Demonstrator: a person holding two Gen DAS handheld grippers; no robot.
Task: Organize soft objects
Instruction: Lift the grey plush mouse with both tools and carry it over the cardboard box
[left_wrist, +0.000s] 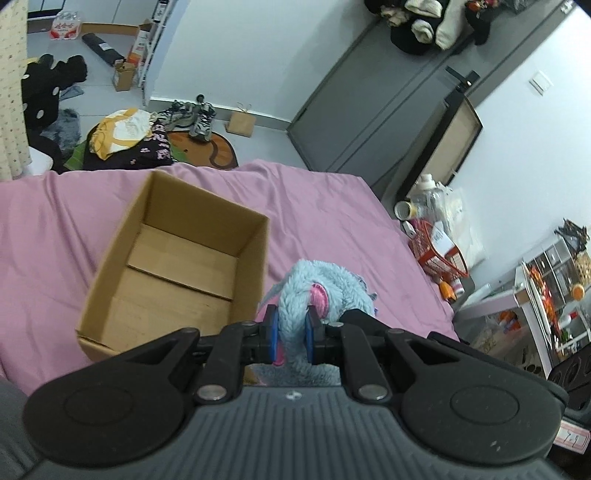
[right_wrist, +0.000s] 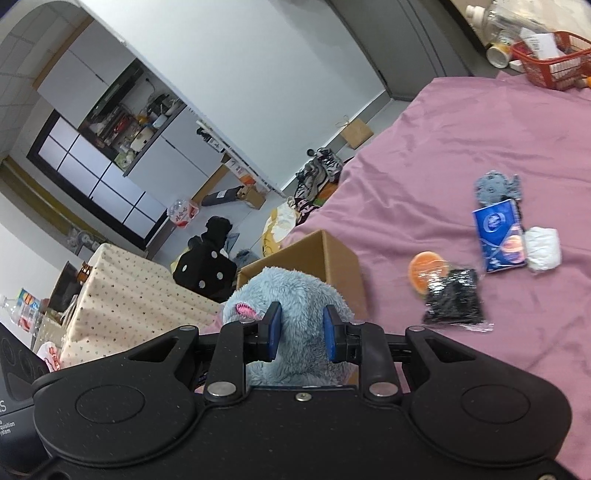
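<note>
A fluffy light-blue plush toy (left_wrist: 314, 291) with pink patches hangs just right of an open, empty cardboard box (left_wrist: 177, 266) on the pink bedsheet (left_wrist: 55, 229). My left gripper (left_wrist: 291, 334) is shut on a narrow limb of the plush toy. In the right wrist view my right gripper (right_wrist: 301, 332) is shut on the bulky blue body of the plush toy (right_wrist: 291, 295), with the cardboard box (right_wrist: 332, 258) right behind it.
On the sheet to the right lie a black packet (right_wrist: 454, 299), an orange round item (right_wrist: 424, 269), a blue tissue pack (right_wrist: 498, 236), a white roll (right_wrist: 543, 249) and a grey-blue soft item (right_wrist: 495, 186). A red basket (right_wrist: 546, 62) sits at the bed's far corner. Clothes and shoes (left_wrist: 192, 118) litter the floor.
</note>
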